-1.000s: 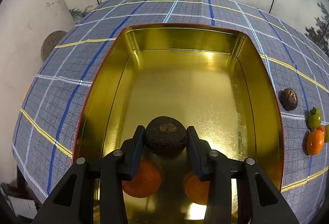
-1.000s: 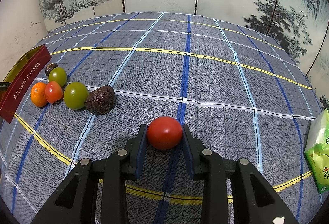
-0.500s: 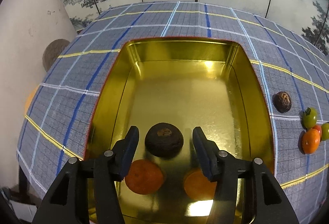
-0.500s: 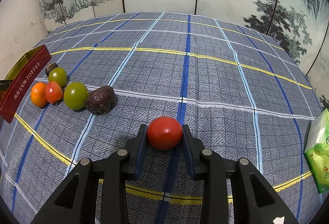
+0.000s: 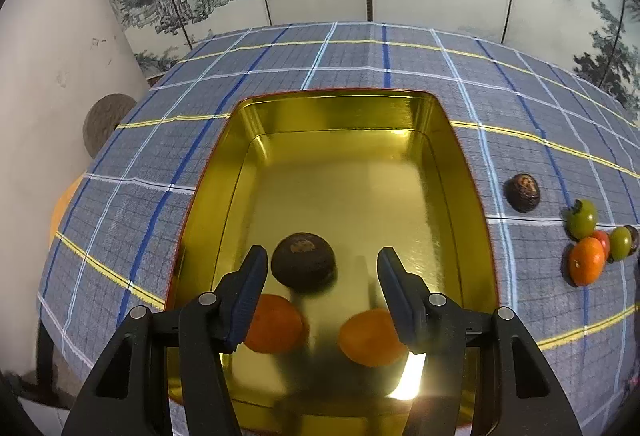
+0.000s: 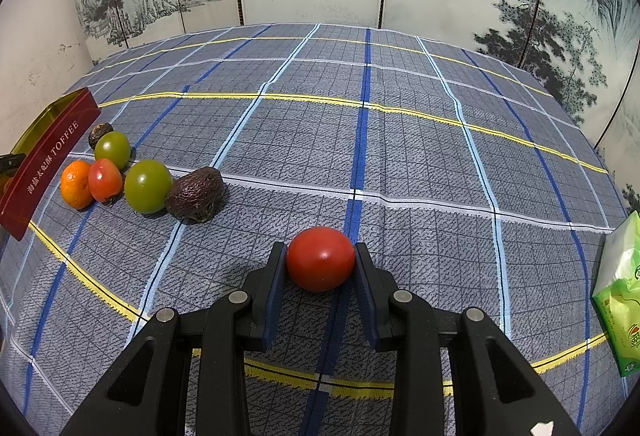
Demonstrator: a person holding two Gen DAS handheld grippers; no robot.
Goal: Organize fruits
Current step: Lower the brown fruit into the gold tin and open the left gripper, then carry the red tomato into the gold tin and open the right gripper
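Observation:
A gold tin point(image 5: 460, 172) with a red outside lies open on the checked cloth. On its floor rests a dark wrinkled fruit point(image 5: 303, 262), with an orange point(image 5: 276, 324) just in front of it. A second orange shape point(image 5: 370, 336) beside it may be a reflection. My left gripper point(image 5: 322, 276) hovers over them, its jaws opening and apart from the dark fruit. My right gripper point(image 6: 320, 262) is shut on a red tomato point(image 6: 320, 258) above the cloth. Left of it lie an orange point(image 6: 76, 184), a small red tomato point(image 6: 105, 180), two green tomatoes point(image 6: 147, 186) and a dark wrinkled fruit point(image 6: 195, 194).
The tin's red side point(image 6: 44, 164) reads TOFFEE at the left edge of the right wrist view. A green packet point(image 6: 620, 296) lies at the table's right edge. Another dark fruit point(image 5: 523, 192) sits right of the tin. Painted screens stand behind the table.
My left gripper let go of the dark wrinkled fruit, which now rests on the tin floor, then opened wider and lifted back. The right gripper and its tomato have not moved.

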